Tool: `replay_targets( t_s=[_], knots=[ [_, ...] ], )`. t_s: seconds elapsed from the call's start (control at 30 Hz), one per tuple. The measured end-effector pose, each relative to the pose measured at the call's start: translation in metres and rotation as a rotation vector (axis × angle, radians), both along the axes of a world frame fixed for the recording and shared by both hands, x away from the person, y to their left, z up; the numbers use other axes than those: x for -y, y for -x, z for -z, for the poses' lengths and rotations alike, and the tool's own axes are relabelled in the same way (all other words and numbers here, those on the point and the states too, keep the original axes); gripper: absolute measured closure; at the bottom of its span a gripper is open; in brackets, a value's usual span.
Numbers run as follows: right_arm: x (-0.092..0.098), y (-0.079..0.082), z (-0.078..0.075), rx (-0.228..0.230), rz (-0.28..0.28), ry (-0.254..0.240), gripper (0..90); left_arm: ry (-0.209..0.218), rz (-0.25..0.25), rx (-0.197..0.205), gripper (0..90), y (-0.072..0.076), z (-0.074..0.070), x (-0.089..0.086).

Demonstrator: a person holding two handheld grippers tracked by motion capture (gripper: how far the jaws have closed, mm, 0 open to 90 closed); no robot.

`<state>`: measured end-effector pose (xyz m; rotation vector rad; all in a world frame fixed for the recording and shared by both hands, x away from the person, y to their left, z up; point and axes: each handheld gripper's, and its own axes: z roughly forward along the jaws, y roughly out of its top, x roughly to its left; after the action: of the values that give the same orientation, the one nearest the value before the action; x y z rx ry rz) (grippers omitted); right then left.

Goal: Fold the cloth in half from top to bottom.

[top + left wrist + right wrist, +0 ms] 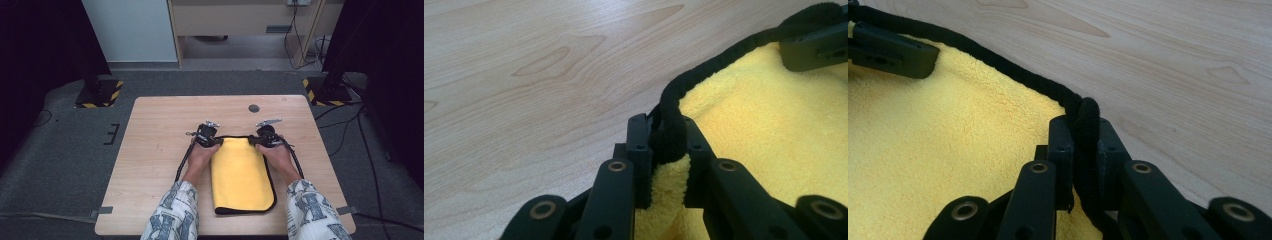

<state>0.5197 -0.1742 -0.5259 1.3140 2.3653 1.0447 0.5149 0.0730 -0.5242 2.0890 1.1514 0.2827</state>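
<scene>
A yellow towel with a black hem lies folded lengthwise on the wooden table, its long side running toward me. My left gripper is shut on the towel's far left corner; in the left gripper view the black hem is pinched between the pads. My right gripper is shut on the far right corner, and the right gripper view has the bunched hem squeezed between its jaws. Each gripper view also catches the other gripper's jaw tip resting on the yellow towel.
A small dark round grommet sits in the tabletop beyond the grippers. Cables trail back along both forearms. Bare wood lies to the left, right and far side of the towel. Stand bases with yellow-black tape rest on the carpet behind the table.
</scene>
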Motion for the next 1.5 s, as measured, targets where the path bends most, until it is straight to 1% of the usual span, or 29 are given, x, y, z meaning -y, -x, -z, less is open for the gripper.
replay_targets(
  t_s=[0.3, 0.37, 0.4, 0.47, 0.57, 0.7, 0.9, 0.93, 1.0, 1.1, 1.2, 1.27, 1.37, 1.5],
  knots=[
    [-0.003, 0.001, -0.001, 0.016, 0.020, 0.012, 82.0, -0.017, 0.001, 0.004, 80.8, 0.001, -0.002, 0.001],
    [-0.003, 0.002, -0.003, 0.024, 0.020, 0.015, 82.2, -0.021, 0.003, 0.009, 81.2, 0.001, -0.004, 0.001],
    [-0.003, 0.002, -0.005, 0.029, 0.018, 0.016, 82.2, -0.017, 0.001, 0.014, 81.3, 0.001, -0.005, 0.001],
    [-0.003, 0.003, -0.010, 0.041, 0.021, 0.008, 82.5, -0.015, -0.001, 0.024, 81.7, 0.001, -0.007, 0.002],
    [-0.001, 0.004, -0.018, 0.053, 0.019, 0.009, 82.9, -0.001, -0.006, 0.036, 82.2, 0.001, -0.012, 0.001],
    [0.000, 0.005, -0.027, 0.066, 0.017, 0.006, 83.0, -0.005, 0.007, 0.052, 82.5, -0.001, -0.022, 0.002],
    [0.004, 0.004, -0.033, 0.078, 0.024, -0.020, 83.4, -0.006, 0.014, 0.072, 82.7, -0.005, -0.034, 0.002],
    [0.004, 0.003, -0.033, 0.080, 0.023, -0.022, 83.4, -0.011, 0.016, 0.080, 82.7, -0.005, -0.036, 0.003],
    [0.005, 0.003, -0.036, 0.083, 0.025, -0.020, 83.4, -0.008, 0.020, 0.092, 82.7, -0.007, -0.039, 0.004],
    [0.005, 0.000, -0.043, 0.096, 0.029, -0.023, 83.4, -0.017, 0.022, 0.110, 82.7, -0.010, -0.045, 0.006],
    [0.005, -0.004, -0.050, 0.107, 0.033, -0.027, 83.5, -0.019, 0.023, 0.122, 82.7, -0.014, -0.052, 0.006],
    [0.006, -0.006, -0.053, 0.113, 0.034, -0.028, 83.4, -0.017, 0.027, 0.138, 82.7, -0.016, -0.055, 0.007],
    [0.006, -0.009, -0.058, 0.120, 0.043, -0.034, 83.4, -0.032, 0.041, 0.149, 82.7, -0.020, -0.059, 0.008],
    [0.006, -0.014, -0.062, 0.125, 0.054, -0.043, 83.5, -0.017, 0.033, 0.159, 82.6, -0.026, -0.066, 0.007]
  ],
)
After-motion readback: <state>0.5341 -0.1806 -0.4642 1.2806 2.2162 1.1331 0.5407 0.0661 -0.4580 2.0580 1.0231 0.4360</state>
